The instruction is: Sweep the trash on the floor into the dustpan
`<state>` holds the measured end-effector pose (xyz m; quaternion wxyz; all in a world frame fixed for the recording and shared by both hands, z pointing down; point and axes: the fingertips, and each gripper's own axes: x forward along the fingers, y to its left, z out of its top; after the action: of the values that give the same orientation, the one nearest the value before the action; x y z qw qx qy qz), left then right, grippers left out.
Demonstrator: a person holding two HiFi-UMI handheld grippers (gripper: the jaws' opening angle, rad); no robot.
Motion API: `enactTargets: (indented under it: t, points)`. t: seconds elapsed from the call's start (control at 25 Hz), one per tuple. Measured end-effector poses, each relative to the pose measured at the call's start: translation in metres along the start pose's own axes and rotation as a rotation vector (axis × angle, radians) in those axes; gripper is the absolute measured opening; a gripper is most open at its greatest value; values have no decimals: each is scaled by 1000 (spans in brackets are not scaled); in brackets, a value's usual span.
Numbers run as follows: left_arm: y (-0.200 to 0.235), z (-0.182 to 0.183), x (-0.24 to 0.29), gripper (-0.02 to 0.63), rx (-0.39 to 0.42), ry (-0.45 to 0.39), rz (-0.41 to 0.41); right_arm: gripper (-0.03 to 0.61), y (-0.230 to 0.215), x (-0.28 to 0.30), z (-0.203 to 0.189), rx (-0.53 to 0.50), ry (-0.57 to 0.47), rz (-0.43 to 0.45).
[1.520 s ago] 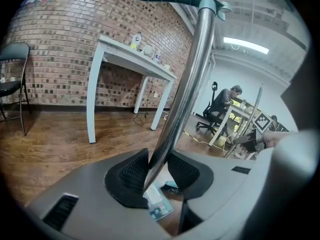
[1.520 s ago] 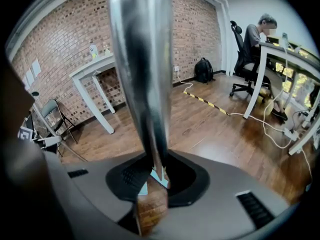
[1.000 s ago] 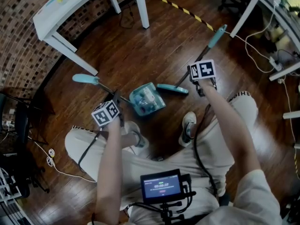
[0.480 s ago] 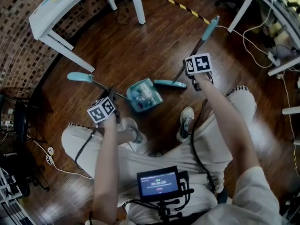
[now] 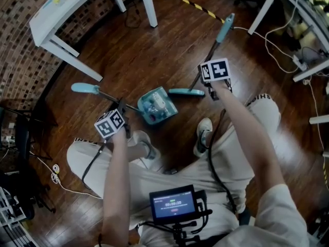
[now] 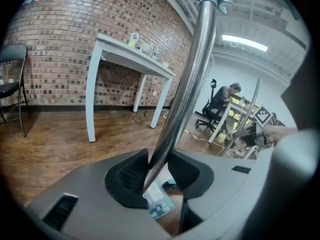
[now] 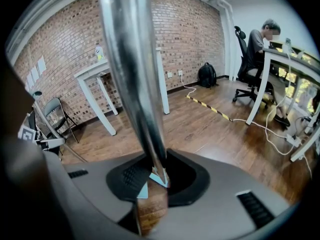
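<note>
Head view, with both gripper views: the left gripper [image 6: 152, 173] has its jaws clamped on the dustpan's metal pole [image 6: 182, 84]. The teal dustpan [image 5: 157, 106] sits on the wooden floor [image 5: 154, 55] at the pole's lower end, just beyond those jaws, with pale trash [image 5: 156, 103] lying inside it. The right gripper [image 7: 156, 173] has its jaws clamped on the broom's metal pole [image 7: 132, 69]. The teal broom head [image 5: 186, 92] rests on the floor below that gripper, just beside the dustpan.

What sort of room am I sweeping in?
Probably an office or lab workroom: a brick wall, a white desk on a wooden floor, and a person in an office chair.
</note>
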<state>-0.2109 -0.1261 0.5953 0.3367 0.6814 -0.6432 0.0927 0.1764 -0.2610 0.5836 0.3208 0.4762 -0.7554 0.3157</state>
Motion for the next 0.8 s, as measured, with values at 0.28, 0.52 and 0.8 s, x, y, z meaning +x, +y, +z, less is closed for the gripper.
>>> enactTargets:
  t: [0.28,0.52,0.8]
  points:
    - [-1,0,1,114,-2,-1,-6,106,1,2,-3,6,6,12]
    - [2,-1,-1,114,1,2,3,106,4,1,-3,14,3,10]
    - [3,-8,1,114,-14,3,-11,106,-3,-4,4,-7,-42,-28]
